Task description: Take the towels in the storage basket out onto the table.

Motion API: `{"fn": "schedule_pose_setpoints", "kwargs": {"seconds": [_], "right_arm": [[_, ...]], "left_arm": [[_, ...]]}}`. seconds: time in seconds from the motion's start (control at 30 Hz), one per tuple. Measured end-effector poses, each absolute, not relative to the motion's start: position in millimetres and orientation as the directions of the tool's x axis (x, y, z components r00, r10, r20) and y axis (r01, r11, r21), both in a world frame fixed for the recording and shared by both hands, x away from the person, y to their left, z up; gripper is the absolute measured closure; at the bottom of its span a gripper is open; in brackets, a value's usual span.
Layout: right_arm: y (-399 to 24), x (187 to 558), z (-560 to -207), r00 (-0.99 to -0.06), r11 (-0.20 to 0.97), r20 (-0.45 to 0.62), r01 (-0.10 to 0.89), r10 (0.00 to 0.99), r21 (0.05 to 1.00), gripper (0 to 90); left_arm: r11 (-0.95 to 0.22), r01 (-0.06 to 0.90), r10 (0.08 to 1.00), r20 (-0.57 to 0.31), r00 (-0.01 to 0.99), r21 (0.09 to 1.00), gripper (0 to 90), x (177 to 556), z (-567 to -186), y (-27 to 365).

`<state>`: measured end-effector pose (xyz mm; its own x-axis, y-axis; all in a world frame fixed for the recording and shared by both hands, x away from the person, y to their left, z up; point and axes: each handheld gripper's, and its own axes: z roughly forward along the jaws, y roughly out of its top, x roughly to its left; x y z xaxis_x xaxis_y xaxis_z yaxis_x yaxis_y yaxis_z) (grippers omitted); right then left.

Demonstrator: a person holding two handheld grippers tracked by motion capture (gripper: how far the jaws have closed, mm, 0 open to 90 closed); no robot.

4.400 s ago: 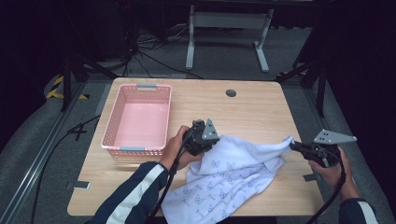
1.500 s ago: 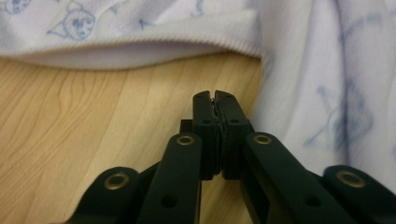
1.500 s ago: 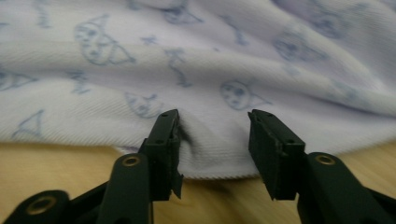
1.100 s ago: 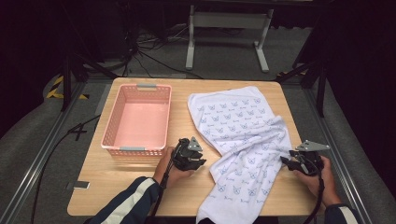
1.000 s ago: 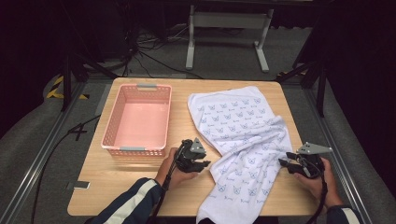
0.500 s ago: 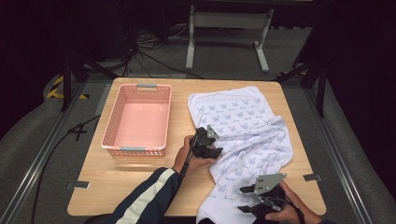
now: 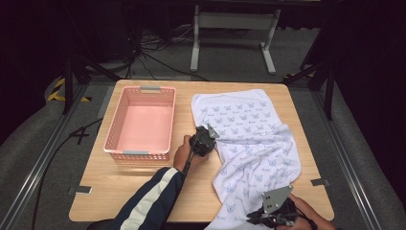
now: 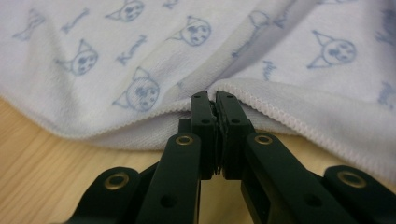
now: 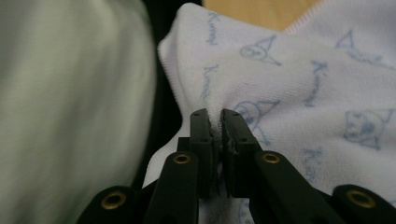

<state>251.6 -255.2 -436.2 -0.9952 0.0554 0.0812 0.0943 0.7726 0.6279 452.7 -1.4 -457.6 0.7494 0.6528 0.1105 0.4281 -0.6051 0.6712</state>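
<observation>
Towel (image 7: 249, 139), white with a blue cat print, is spread over the right half of the worktop (image 7: 143, 191), its near end hanging past the front edge. Its left hem is clamped in the left tongs (image 8: 215, 100), whose jaws have just closed. Its near corner is pinched by the right tongs (image 9: 215, 116), likewise just closed. A pink basket (image 7: 115, 139) is set at the left.

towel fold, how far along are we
Done: the towel lies spread on the table. In hand: the left gripper has just closed on its hemmed left edge, the right gripper on the near corner. Left: every fold; the pink basket holds nothing.
</observation>
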Motion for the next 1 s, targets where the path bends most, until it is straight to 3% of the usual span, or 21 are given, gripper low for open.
{"fn": "schedule_pose_setpoints", "kwargs": {"seconds": [0.13, 0.2, 0.23, 0.27, 0.3, 0.4, 0.47, 0.53, 0.6, 0.67, 0.73, 0.8, 0.93, 1.0], "right_arm": [[-254.9, 233.5, -427.9, -0.991, 0.782, 0.111, 0.016, -0.068, 0.623, 81.9], [-255.2, 225.7, -427.7, -0.980, 0.798, 0.151, -0.012, -0.130, 0.602, 73.1], [-255.7, 222.4, -427.8, -0.978, 0.798, 0.145, -0.033, -0.149, 0.602, 68.0], [-256.1, 220.9, -427.4, -0.982, 0.799, 0.138, -0.020, -0.129, 0.601, 61.3], [-257.6, 221.9, -426.6, -0.990, 0.796, 0.106, -0.014, -0.097, 0.605, 54.2], [-277.0, 239.8, -416.9, -0.991, 0.753, 0.032, 0.120, 0.130, 0.646, 48.2], [-293.8, 255.6, -412.0, -0.951, 0.718, -0.038, 0.205, 0.307, 0.665, 52.7], [-322.0, 280.1, -409.3, -0.830, 0.649, -0.126, 0.321, 0.543, 0.689, 50.5], [-346.4, 298.7, -411.8, -0.711, 0.555, -0.108, 0.435, 0.695, 0.709, 51.8], [-366.0, 311.1, -419.4, -0.611, 0.481, -0.099, 0.502, 0.786, 0.719, 51.1], [-374.3, 318.0, -428.1, -0.588, 0.473, -0.082, 0.552, 0.805, 0.686, 47.4], [-374.7, 320.8, -436.4, -0.570, 0.495, -0.117, 0.572, 0.813, 0.654, 46.5], [-373.9, 321.5, -443.0, -0.571, 0.515, -0.127, 0.593, 0.811, 0.619, 45.6], [-377.5, 321.8, -446.6, -0.559, 0.508, -0.130, 0.601, 0.819, 0.617, 44.1]], "left_arm": [[-0.584, 0.479, 0.704, 0.115, 0.701, 0.656, 87.0, 459.6, -454.9, 5.4], [-0.563, 0.487, 0.731, 0.127, 0.671, 0.667, 86.0, 461.0, -451.0, 6.6], [-0.537, 0.504, 0.760, 0.128, 0.638, 0.677, 80.8, 460.7, -448.2, 7.5], [-0.511, 0.519, 0.781, 0.118, 0.614, 0.685, 68.0, 459.7, -444.1, 8.7], [-0.480, 0.504, 0.768, 0.066, 0.638, 0.718, 59.1, 456.5, -440.0, 10.4], [-0.516, 0.375, 0.596, 0.008, 0.803, 0.770, 52.7, 422.5, -421.1, 6.6], [-0.567, 0.308, 0.500, 0.022, 0.866, 0.764, 54.2, 399.4, -419.2, 1.4], [-0.626, 0.258, 0.402, 0.022, 0.915, 0.736, 59.0, 376.1, -424.6, -3.5], [-0.657, 0.236, 0.350, 0.013, 0.937, 0.716, 58.8, 357.4, -433.1, -6.2], [-0.682, 0.228, 0.320, 0.002, 0.948, 0.695, 60.1, 347.2, -440.3, -6.0], [-0.708, 0.209, 0.311, 0.032, 0.950, 0.675, 63.2, 343.3, -445.8, -5.6], [-0.726, 0.219, 0.309, 0.025, 0.951, 0.653, 63.7, 345.2, -452.3, -3.7], [-0.729, 0.232, 0.305, 0.003, 0.952, 0.644, 73.0, 348.2, -459.5, 3.7], [-0.757, 0.220, 0.300, 0.029, 0.954, 0.615, 75.4, 348.5, -456.5, 8.2]]}}
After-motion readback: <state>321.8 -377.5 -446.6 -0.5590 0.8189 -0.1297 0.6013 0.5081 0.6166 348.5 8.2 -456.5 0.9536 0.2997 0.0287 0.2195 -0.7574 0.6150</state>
